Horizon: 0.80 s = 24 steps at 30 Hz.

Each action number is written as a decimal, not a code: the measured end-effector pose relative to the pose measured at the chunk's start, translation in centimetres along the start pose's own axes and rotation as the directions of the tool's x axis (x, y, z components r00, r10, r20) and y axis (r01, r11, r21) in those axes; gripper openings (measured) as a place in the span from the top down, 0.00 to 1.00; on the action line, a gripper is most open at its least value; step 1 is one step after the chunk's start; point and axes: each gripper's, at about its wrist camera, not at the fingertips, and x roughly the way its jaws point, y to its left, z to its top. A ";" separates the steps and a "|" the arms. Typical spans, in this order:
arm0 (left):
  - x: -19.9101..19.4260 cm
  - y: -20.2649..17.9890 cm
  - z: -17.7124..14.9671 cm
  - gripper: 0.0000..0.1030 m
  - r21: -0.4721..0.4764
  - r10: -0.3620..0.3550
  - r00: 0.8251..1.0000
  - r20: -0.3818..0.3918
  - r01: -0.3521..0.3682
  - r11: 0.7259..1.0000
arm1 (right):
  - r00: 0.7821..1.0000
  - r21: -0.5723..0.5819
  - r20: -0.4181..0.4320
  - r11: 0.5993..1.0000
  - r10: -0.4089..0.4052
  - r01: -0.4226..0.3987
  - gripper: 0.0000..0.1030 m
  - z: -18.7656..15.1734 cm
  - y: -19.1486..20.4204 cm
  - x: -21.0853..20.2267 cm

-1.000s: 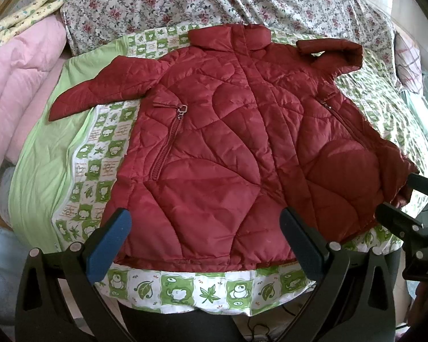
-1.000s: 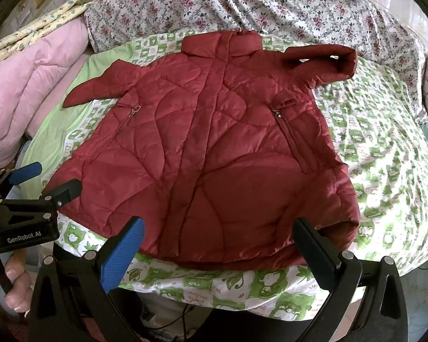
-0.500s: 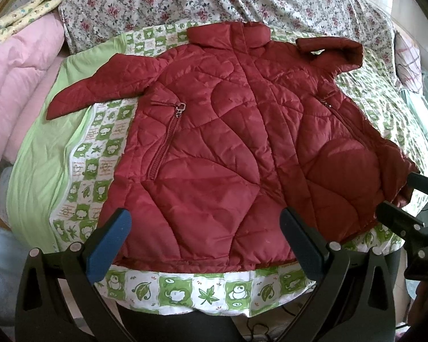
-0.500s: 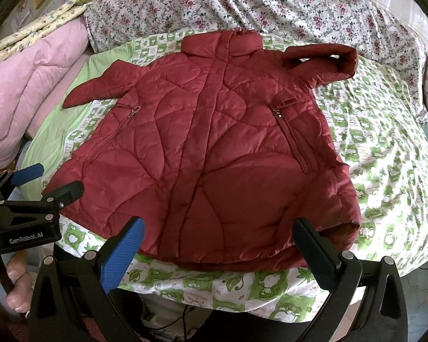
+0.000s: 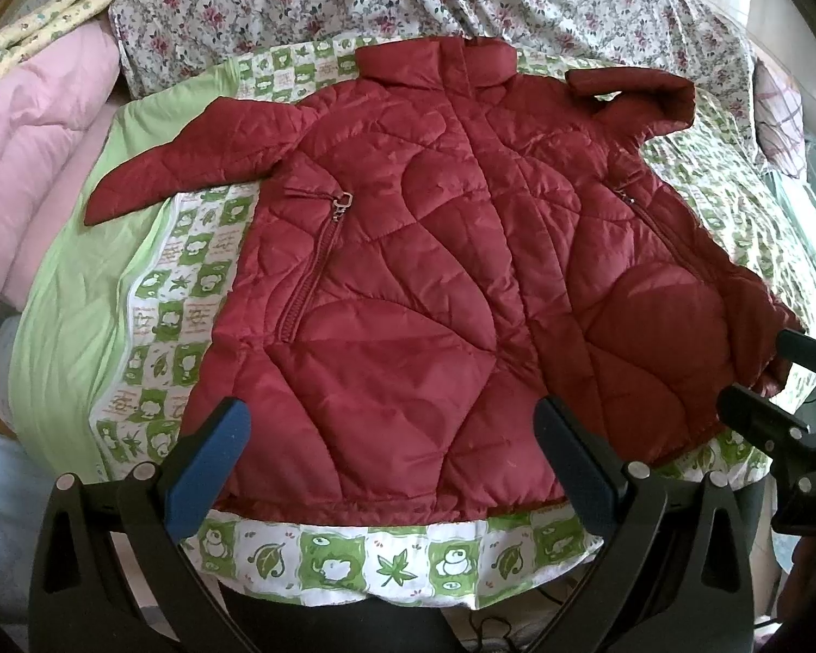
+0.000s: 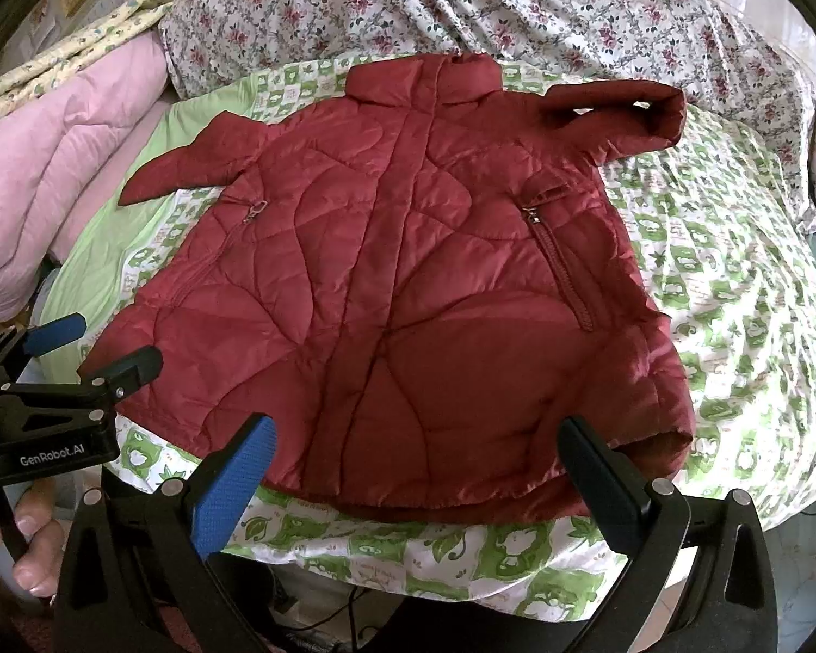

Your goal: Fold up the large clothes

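Left gripper (image 5: 389, 451) spread wide, empty, poised above the near hem of the red quilted jacket (image 5: 435, 283). Right gripper (image 6: 416, 468) likewise spread wide, empty, over the same hem further toward the jacket's right side. Jacket lies flat, front up, collar at the far end, on the green frog-print sheet (image 5: 353, 555). One sleeve points out over the sheet's plain green part; the other is bent back beside the collar. Pink quilt (image 6: 54, 174) left of the jacket.
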 end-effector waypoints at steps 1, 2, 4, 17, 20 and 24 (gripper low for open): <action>0.1 0.0 0.0 0.00 0.000 -0.002 1.000 -0.003 0.002 1.000 | 1.000 -0.001 0.000 1.000 0.000 0.000 0.00 0.0 0.0 0.1; 0.2 0.0 0.0 0.00 -0.010 -0.022 1.000 -0.022 0.022 1.000 | 1.000 -0.003 0.002 1.000 -0.002 0.002 0.00 0.0 0.0 0.1; 0.4 0.1 0.2 0.00 -0.035 -0.068 0.996 -0.058 0.066 0.997 | 1.000 -0.013 0.010 1.000 -0.008 0.008 0.00 0.1 -0.1 0.2; 3.0 1.9 1.7 0.00 -0.093 -0.142 0.985 -0.098 0.133 0.987 | 0.998 -0.028 0.052 0.999 -0.043 0.044 0.00 2.5 -2.1 1.0; 3.7 2.3 2.2 0.00 -0.088 -0.116 0.986 -0.123 0.106 0.990 | 0.996 -0.017 0.072 0.999 -0.050 0.052 0.00 3.8 -3.1 1.0; 4.1 2.8 3.3 0.00 -0.099 -0.132 0.988 -0.076 0.124 0.987 | 0.996 -0.018 0.060 0.997 -0.070 0.071 0.00 5.4 -4.2 1.4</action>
